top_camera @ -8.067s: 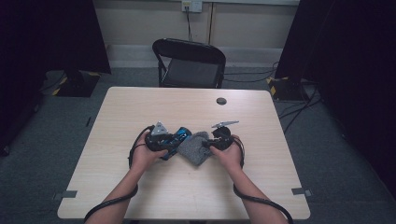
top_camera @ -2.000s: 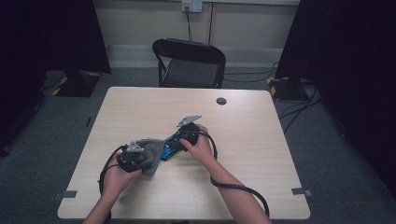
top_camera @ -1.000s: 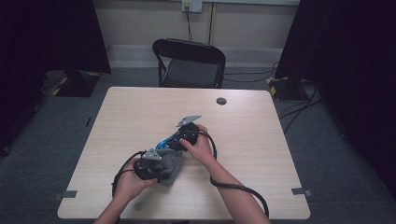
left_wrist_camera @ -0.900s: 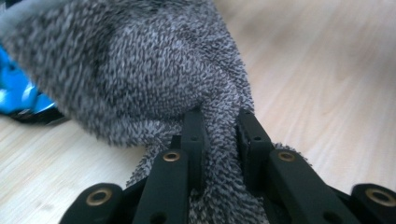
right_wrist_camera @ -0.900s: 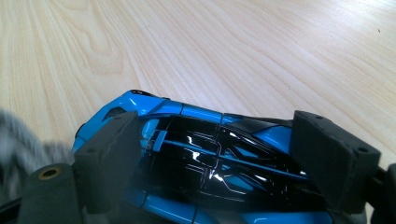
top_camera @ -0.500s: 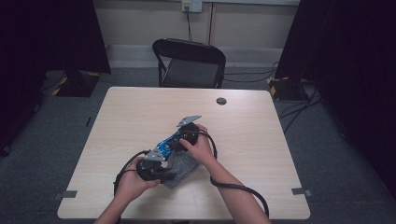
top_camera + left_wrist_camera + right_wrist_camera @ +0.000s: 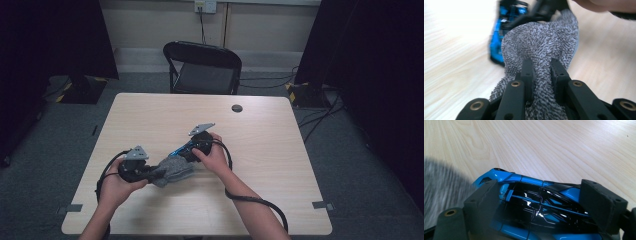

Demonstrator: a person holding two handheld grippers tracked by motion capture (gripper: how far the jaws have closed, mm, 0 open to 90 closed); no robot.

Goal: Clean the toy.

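So closest to the camera you've got the left gripper (image 7: 150, 172) near the front-left part of the table (image 7: 280, 165), jaws clamped down on a bunched-up fold of the grey cloth (image 7: 541, 47); in the left gripper view the pads are squeezing the nubby fabric from both sides. Just past it, the right gripper (image 7: 182, 152) has its jaws closed on either side of the blue toy car (image 7: 534, 205), which sits on the wood pretty much mid-table, and the cloth is draped right up against the car's near end. Compared with a second ago, the left hand has slid over toward the car and come up a bit, dragging the cloth with it, so the fabric now stretches out between the two grippers instead of lying in a heap lower down by the front edge. The right hand and the car haven't budged at all. Table is pale wood grain, with a small dark round thing (image 7: 237, 108) sitting alone toward the far edge. Behind that there's a black folding chair (image 7: 202, 67) pushed up to the far side, grey carpet, dark curtains on both sides, and a wall outlet (image 7: 205, 6) with a cord running down.
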